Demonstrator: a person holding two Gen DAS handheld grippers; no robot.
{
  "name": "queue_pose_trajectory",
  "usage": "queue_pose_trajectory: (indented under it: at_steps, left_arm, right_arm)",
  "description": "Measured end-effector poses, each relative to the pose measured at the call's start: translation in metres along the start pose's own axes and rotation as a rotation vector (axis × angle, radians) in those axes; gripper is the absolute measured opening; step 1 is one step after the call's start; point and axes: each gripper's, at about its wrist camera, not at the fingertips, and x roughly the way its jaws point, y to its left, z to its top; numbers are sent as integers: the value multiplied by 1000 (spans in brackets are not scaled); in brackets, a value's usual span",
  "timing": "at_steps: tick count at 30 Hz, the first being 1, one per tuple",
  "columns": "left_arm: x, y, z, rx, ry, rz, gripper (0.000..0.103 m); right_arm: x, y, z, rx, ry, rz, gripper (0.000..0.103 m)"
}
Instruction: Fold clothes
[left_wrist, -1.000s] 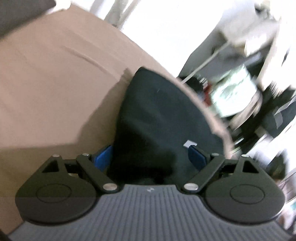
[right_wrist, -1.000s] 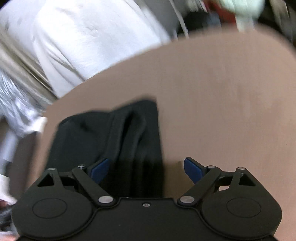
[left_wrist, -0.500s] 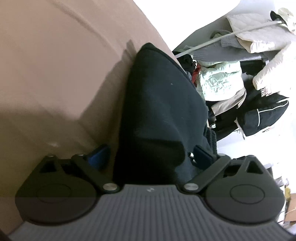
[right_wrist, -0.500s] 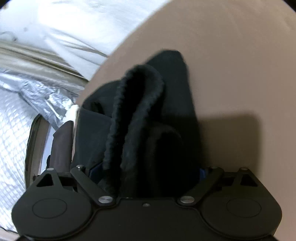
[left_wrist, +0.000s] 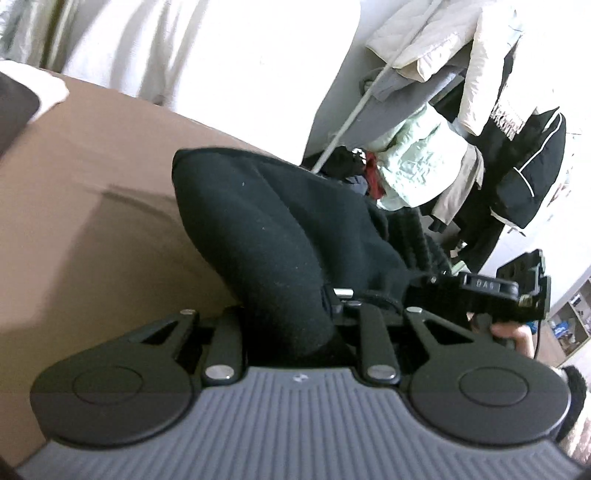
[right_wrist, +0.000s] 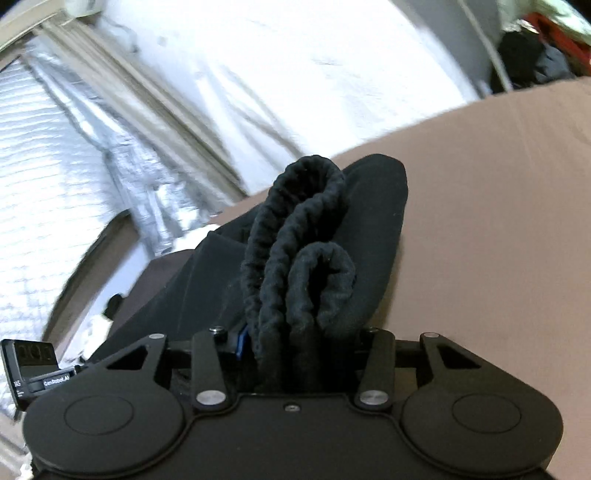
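Garment (left_wrist: 273, 236): left tool (left_wrist: 291, 314) and right tool (right_wrist: 295, 347) are closing on bunched edges; next, carry them toward 12 o'clock.

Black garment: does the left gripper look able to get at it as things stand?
Probably yes. The left gripper already has the black garment bunched between its closing jaws, and nothing lies between them on the brown surface.

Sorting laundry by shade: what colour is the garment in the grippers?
Plain black garment, ribbed at the band; clearest in the right wrist view.
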Motion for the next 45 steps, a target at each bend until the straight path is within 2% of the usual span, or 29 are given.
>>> queue_pose_trajectory:
  at_steps: [2, 4, 6, 8, 12, 15, 18, 24, 29, 32, 35, 38, 42, 45]
  left_arm:
    - [-9, 7, -12, -28, 31, 34, 21]
    - [3, 25, -21, -121, 127, 70, 21]
    - [27, 46, -30, -220, 226, 98, 23]
    - [38, 61, -35, -286, 252, 91, 25]
    - [33, 49, -25, -238, 226, 81, 22]
    - [26, 32, -25, -138, 197, 127, 22]
    - [28, 19, -21, -81, 182, 163, 21]
    - [11, 9, -13, -31, 167, 186, 21]
    - [-16, 14, 8, -47, 78, 223, 21]
    - [-49, 29, 29, -95, -11, 262, 21]
    - [-90, 45, 51, -99, -123, 343, 21]
    - [-130, 72, 74, -145, -219, 404, 21]
    - [-176, 104, 114, -172, -315, 526, 21]
    - [-207, 121, 129, -179, -442, 622, 21]
  right_arm:
    - [-1, 4, -3, -25, 31, 19, 50]
    - [16, 5, -7, -42, 102, 0, 50]
    - [36, 4, -15, -68, 189, -68, 50]
    - [51, -1, -20, -91, 227, -143, 50]
    - [50, -21, -15, 22, 213, -101, 50]
    - [48, -9, -20, -39, 194, -124, 50]
    - [42, 7, -22, -86, 147, -137, 50]
    - [30, 35, -25, -188, 85, -160, 48]
    - [40, 69, 2, -275, 80, -135, 48]
    - [64, 112, 22, -408, 76, -113, 48]
    - [98, 159, 45, -499, 88, -73, 48]
    - [145, 216, 70, -619, 107, -30, 47]
    - [199, 290, 96, -736, 113, 24, 47]
    - [247, 339, 111, -796, 107, 75, 47]
